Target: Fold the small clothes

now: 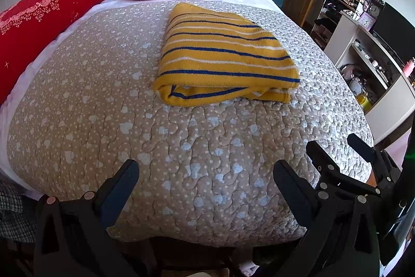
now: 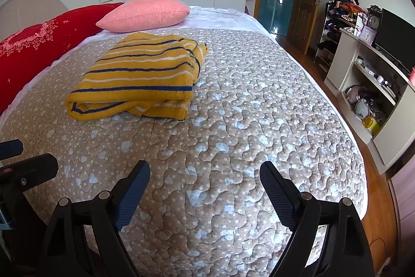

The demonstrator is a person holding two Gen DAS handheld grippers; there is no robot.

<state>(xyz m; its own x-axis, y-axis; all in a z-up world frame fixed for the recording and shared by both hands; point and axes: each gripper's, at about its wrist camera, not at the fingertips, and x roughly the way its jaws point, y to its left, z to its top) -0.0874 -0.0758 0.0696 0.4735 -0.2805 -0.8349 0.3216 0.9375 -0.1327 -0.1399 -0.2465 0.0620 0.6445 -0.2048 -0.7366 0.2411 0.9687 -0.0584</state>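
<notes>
The striped sweater (image 1: 225, 53) lay folded on the quilt (image 1: 181, 160), far of both grippers. The left gripper (image 1: 206, 181) and right gripper (image 2: 205, 183) stood released, holding nothing. The sweater's long axis ran near-to-far; it lay nearer the left gripper, judged by view.

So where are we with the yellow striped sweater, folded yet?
Done: the yellow striped sweater lies folded in a compact stack on the quilt. In hand: nothing; the left tongs and right tongs are open, empty, short of it. Left: no other unfolded clothes visible on the bed.
</notes>
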